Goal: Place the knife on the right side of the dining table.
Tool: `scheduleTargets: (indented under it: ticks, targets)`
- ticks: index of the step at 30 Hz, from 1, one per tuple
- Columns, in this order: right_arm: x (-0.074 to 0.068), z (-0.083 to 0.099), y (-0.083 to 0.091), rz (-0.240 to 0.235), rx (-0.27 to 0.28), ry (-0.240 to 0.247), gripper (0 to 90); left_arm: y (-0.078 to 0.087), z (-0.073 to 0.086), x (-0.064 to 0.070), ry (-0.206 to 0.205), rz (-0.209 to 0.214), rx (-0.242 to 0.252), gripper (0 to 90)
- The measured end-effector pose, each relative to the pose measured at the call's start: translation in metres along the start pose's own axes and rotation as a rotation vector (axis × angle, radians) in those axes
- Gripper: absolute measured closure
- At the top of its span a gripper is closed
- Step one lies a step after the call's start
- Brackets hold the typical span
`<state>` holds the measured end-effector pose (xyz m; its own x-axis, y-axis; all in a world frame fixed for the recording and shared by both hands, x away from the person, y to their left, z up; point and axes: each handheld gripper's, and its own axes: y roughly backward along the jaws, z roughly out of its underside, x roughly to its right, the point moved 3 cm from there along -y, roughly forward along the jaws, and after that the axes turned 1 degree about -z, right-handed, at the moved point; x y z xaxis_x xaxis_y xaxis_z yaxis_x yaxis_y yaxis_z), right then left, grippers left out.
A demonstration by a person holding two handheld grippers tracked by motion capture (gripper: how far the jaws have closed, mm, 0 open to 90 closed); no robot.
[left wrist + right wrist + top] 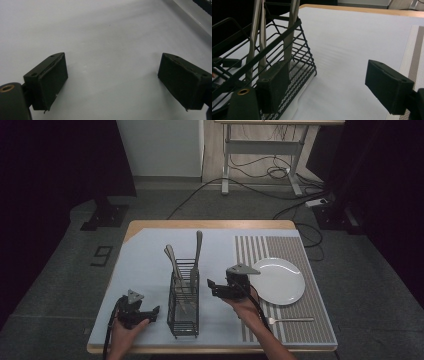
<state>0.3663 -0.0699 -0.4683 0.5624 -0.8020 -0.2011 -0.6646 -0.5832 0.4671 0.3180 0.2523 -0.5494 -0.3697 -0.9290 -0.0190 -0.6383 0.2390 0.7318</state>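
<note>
Hovering right claw (214,287) released | wire caddy (183,306) just beside | left claw (150,312) released

Dim room, lit mostly over the wooden table (210,224), the rest falling into shadow. Grey carpeted floor (60,270) all round. Dark curtains (50,155) at the left and right edges. Pale wall panel (160,147) at the back, and just right of it a light desk frame (262,150) with white legs. Black cables (260,170) looped beneath it and trailing across the floor to a white power strip (317,202). Black stand base (105,215) on the floor at left.
</note>
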Motion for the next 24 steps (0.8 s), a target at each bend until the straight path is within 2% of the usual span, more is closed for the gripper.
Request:
scheduleTargets:
  ticks: [7, 11, 24]
  targets:
    - [-0.001, -0.008, -0.004, 0.001, 0.006, 0.026, 22.5, 0.0, 0.0, 0.0, 0.0, -0.001, 0.001, 8.5]
    - [-0.001, -0.014, -0.005, -0.014, 0.013, 0.039, 25.4, 0.0, 0.0, 0.0, 0.0, 0.0, 0.0, 8.5]
    - [0.0, -0.034, -0.007, -0.038, 0.041, 0.028, 29.2, 0.0, 0.0, 0.0, 0.0, 0.0, 0.0, 8.5]
